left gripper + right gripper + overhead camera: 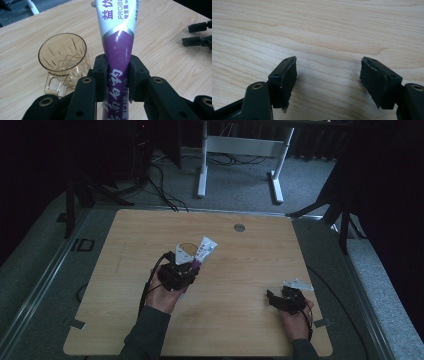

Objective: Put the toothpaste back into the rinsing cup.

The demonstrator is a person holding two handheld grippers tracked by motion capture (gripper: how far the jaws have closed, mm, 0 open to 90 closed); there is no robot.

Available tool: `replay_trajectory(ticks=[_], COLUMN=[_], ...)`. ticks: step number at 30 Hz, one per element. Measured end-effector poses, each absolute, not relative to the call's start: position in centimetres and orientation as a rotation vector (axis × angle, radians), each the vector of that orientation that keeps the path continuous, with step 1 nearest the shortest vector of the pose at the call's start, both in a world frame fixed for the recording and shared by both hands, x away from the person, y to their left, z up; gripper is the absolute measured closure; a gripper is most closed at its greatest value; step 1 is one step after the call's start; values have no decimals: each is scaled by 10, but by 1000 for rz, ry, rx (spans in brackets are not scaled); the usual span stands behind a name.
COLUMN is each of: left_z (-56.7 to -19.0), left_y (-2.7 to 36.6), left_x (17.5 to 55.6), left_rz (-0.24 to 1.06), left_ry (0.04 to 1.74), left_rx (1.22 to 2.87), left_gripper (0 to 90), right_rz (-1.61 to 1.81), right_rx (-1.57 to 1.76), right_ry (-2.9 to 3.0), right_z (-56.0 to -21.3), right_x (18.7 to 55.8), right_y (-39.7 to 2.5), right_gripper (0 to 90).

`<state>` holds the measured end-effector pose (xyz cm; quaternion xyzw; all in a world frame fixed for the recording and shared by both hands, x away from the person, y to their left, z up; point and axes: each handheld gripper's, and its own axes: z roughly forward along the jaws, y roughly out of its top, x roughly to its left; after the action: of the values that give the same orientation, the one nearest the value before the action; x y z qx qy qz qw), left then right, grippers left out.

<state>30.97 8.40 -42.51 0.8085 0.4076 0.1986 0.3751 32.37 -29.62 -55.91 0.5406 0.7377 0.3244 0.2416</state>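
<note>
The left gripper (117,80) is clamping a toothpaste tube (118,47), its jaws pressing in on the purple lower part while the white end is pointing toward the top of the frame. In the high view the tube (204,251) is showing just left of centre, angled up and right out of the left gripper (181,270). A clear amber mug (63,61) is standing upright on the table (170,45) at left centre of the left gripper view, just beside the jaws, with its handle turned toward the camera. In the high view the mug (186,251) is sitting immediately left of the tube. The right gripper (328,77) is idling with its jaws spread wide over bare wood, holding nothing; in the high view it (285,300) is resting at the lower right, well apart from the tube and mug.

The work looks to be dropping the tube into the mug. The risks as I judge them: the tube is soft, so it may be buckling or sliding in the grip; a swing toward the mug could be knocking the rim and tipping the light mug; and a tube released leaning could be toppling it, with nothing steadying the mug.
</note>
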Motion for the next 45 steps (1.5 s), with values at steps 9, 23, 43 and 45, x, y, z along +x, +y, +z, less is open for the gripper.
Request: replay_trajectory(ticks=[9, 23, 43, 45], left_z=[-425, -423, -421, -420], left_y=[86, 91, 97, 97], left_x=[312, 314, 320, 320], left_rz=[520, 553, 553, 552], left_ry=[1029, 1010, 985, 983], left_rx=[2040, 1986, 1918, 1917], left_gripper=[713, 713, 713, 713], right_rz=[887, 888, 888, 888], right_rx=[1478, 1477, 1476, 1476], right_ry=[2017, 2018, 2018, 2018], right_z=[-559, -559, -559, -559], right_x=[324, 324, 324, 324], right_y=[-296, -296, -296, -296], right_gripper=[295, 296, 296, 296])
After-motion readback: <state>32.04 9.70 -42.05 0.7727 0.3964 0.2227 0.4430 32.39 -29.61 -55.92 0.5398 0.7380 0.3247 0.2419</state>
